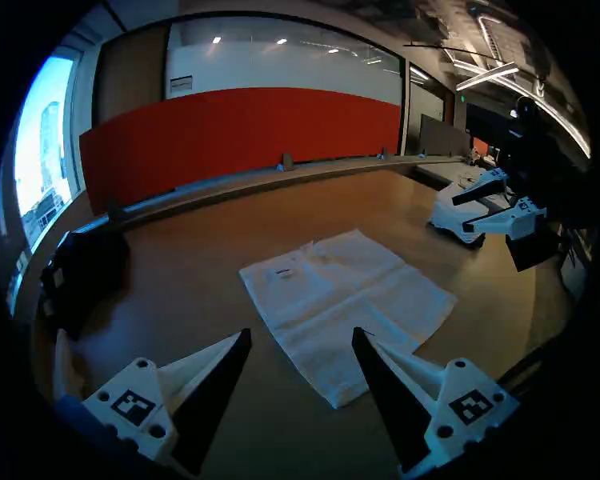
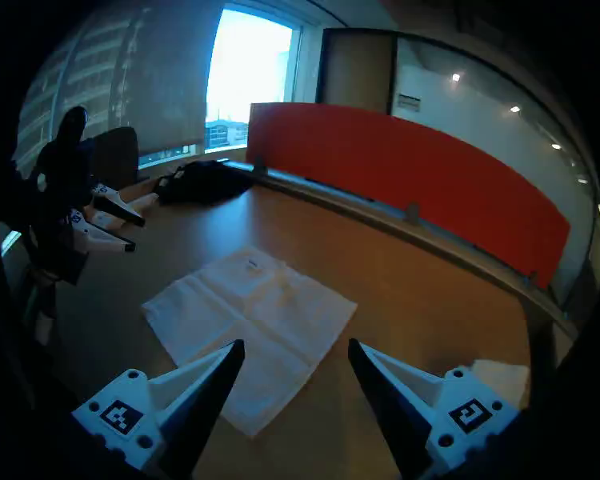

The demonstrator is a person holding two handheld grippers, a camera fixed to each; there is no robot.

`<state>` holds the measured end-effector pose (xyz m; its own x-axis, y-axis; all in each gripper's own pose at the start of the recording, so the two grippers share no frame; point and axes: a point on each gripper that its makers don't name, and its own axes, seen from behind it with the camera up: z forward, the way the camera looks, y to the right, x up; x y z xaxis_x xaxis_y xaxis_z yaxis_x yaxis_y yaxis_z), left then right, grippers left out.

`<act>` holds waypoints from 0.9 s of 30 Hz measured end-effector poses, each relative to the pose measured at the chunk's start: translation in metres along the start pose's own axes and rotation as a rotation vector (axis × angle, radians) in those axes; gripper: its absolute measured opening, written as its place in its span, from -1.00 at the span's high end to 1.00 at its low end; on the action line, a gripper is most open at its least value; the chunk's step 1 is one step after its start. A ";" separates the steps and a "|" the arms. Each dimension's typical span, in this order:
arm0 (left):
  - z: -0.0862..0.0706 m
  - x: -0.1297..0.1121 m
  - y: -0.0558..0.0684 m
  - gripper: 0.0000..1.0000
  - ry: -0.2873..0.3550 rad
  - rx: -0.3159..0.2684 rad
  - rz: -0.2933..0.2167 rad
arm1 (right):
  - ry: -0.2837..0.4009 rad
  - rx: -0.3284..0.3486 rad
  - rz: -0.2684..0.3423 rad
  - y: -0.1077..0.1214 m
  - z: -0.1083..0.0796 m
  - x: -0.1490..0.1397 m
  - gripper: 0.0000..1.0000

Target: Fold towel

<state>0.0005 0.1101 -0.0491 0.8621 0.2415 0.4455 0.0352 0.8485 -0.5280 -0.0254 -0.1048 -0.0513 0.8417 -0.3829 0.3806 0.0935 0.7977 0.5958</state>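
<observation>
Towel lies flat on the tabletop; we hold left gripper and right gripper near it, fingers spread, empty

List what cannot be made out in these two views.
Left gripper view: part of the towel's near edge, behind the left gripper's finger.
Left gripper view: the towel's small tag, too small to read.
Left gripper view: the black bag, too dark for detail.
Right gripper view: a white object, cut off by the right gripper's finger.
</observation>
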 end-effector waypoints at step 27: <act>0.031 -0.082 0.024 -0.86 -0.172 -0.071 0.032 | -0.150 0.073 0.000 -0.026 0.029 -0.091 -1.00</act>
<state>-0.0850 0.1247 -0.0761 0.7646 0.3500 0.5412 0.0495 0.8054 -0.5907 -0.1201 -0.1047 -0.0811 0.7521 -0.4530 0.4786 0.0501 0.7635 0.6439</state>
